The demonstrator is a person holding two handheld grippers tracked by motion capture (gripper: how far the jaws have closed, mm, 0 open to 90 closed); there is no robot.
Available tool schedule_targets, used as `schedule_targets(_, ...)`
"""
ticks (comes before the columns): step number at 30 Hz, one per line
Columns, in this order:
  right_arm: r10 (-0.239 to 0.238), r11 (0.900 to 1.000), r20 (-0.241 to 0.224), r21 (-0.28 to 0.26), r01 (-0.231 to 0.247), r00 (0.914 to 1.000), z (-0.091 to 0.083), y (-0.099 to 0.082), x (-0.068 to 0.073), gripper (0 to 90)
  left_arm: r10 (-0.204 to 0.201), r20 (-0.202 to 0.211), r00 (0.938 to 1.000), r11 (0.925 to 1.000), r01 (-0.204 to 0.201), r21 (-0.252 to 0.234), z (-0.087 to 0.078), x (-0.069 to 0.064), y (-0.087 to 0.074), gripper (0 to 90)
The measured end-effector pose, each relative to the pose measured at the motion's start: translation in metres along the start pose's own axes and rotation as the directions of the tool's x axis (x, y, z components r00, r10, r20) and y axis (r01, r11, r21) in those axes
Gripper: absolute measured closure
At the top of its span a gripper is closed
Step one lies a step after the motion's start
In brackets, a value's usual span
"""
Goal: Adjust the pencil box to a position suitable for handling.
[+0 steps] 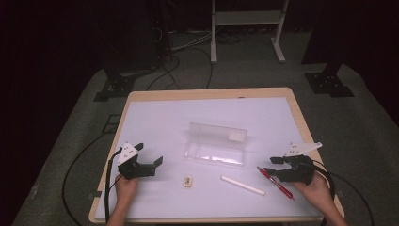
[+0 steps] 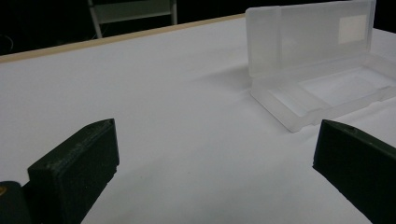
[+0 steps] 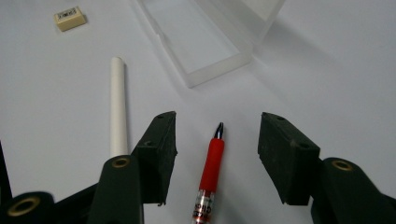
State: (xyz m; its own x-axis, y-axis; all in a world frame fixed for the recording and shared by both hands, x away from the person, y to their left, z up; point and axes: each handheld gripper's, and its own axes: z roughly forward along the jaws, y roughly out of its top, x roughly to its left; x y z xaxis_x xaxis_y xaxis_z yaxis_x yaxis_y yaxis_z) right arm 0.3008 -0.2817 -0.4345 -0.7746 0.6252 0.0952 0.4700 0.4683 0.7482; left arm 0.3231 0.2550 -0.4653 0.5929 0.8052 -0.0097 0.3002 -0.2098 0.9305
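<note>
Red pen [image 3: 211, 163] lies between the right gripper's [image 3: 217, 151] parted jaws, untouched, near the clear case [image 3: 201, 44]; left gripper [image 1: 149, 162] gapes empty.

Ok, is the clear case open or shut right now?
Open and empty: the clear case has its lid standing up behind the tray.

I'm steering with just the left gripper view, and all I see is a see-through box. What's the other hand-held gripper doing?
Observer: The right hand-held gripper sits over a red pen, with one open jaw on each side and neither pressing it.
Operator: Is there other stuff to grab?
Observer: Yes, a white stick lies on the table beside the pen.
Operator: Anything else?
Observer: A small eraser lies nearer the person than the clear box.
</note>
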Motion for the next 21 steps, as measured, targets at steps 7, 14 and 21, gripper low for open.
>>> schedule_targets(7, 0.012, 0.9997, 0.010, 0.020, -0.013, 0.9999, 0.000, -0.011, 0.005, 50.7, 0.002, -0.001, 1.0000, 1.0000, -0.002, 0.001, 0.000, 0.000, 0.000, 0.0)
schedule_targets(14, 0.000, 0.9984, 0.026, 0.056, -0.002, 0.9997, 0.003, -0.023, 0.014, 57.1, 0.003, -0.001, 1.0000, 1.0000, -0.003, 0.002, 0.000, 0.000, 0.000, 0.0)
schedule_targets(21, 0.002, 0.9978, 0.037, 0.066, -0.005, 0.9993, 0.003, -0.030, 0.018, 62.2, 0.002, -0.001, 1.0000, 1.0000, -0.002, 0.002, 0.000, 0.000, 0.000, 0.0)
